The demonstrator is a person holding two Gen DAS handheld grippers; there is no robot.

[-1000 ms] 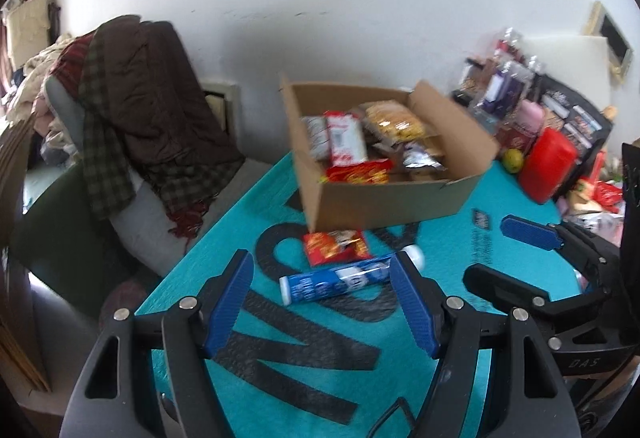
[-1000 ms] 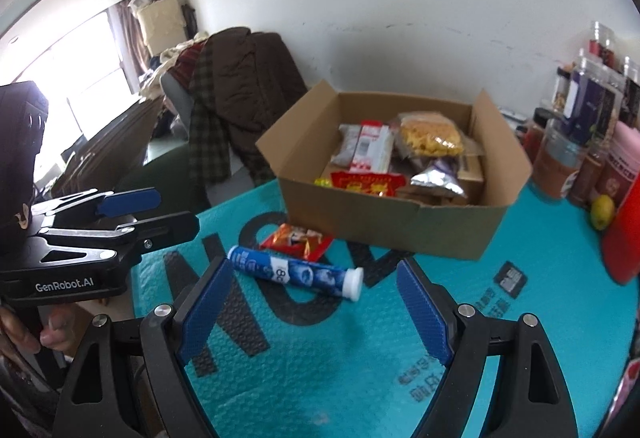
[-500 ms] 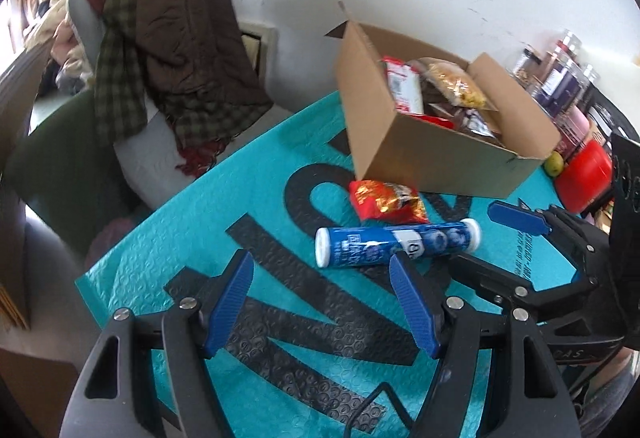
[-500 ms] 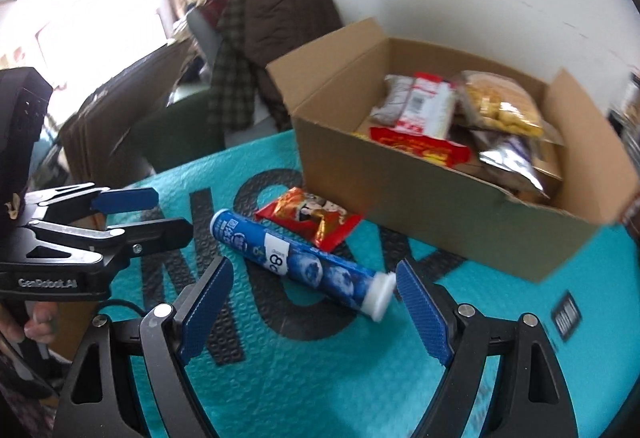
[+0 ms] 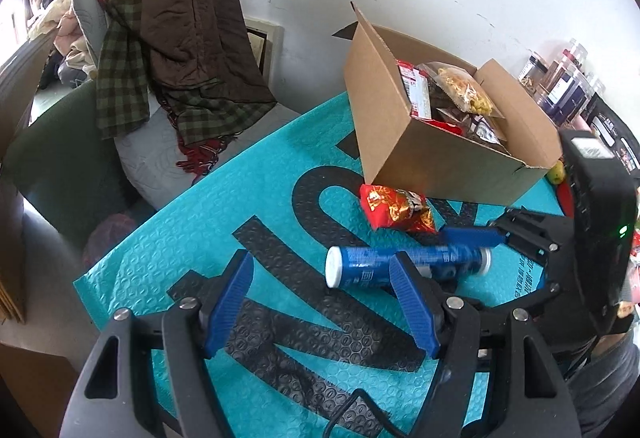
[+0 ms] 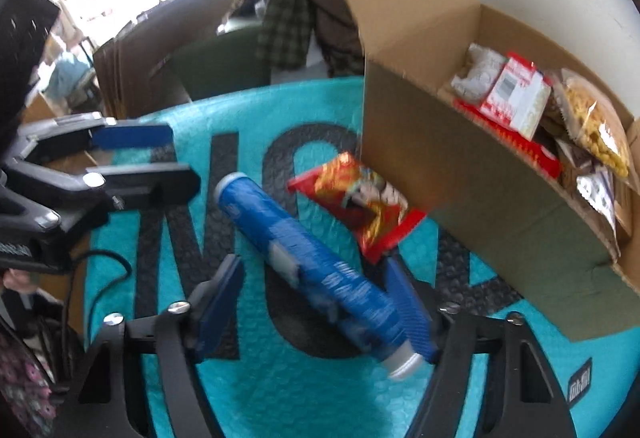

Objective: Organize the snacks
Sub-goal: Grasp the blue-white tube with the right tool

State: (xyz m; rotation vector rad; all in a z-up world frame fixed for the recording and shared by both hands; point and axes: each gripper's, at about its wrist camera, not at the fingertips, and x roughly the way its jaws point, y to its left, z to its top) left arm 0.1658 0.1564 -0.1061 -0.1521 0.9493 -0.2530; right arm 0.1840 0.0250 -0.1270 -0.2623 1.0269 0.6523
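Blue tube [image 6: 308, 258] flat on teal mat [image 6: 280, 390], lying aslant between right gripper [image 6: 316, 308] pads; white cap end by the right-hand pad. Jaws just been closing, gap left on the other side, no firm clamp visible. Red snack packet [image 6: 360, 202] just ahead, touching cardboard box [image 6: 472, 198] of snacks. Left gripper [image 5: 320, 300] half open, empty, tube's far end just off its right pad.

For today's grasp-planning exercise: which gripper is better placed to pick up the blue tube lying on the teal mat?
Right. The right gripper has its jaws astride the blue cylindrical tube, just closing. The left gripper stands open beside the tube's capped end.
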